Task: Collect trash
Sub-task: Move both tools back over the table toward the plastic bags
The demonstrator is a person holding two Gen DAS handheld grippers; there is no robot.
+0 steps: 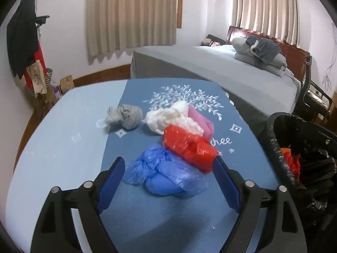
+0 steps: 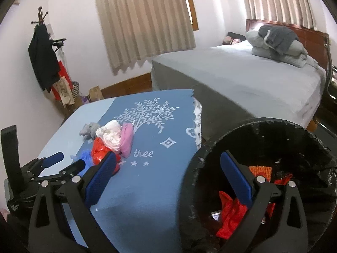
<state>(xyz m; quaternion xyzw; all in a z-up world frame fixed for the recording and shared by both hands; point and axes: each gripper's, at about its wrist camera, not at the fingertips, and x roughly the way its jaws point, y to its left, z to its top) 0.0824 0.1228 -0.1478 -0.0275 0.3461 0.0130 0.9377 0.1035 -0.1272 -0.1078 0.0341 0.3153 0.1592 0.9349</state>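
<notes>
On the table (image 1: 63, 147), draped with a blue cloth printed with a white tree (image 1: 183, 99), lie knotted plastic bags: blue (image 1: 166, 175), red (image 1: 189, 147), white (image 1: 168, 118), pink (image 1: 200, 122) and grey (image 1: 126, 116). The left hand-held gripper (image 1: 168, 181) stands wide open astride the blue bag, pads not pressing; by my reading it is picking up, and closing comes next. The right hand-held gripper (image 2: 168, 175) is open and empty beside the black-lined bin (image 2: 210, 147), which holds red scraps. Legible writing: "tree" on the cloth.
</notes>
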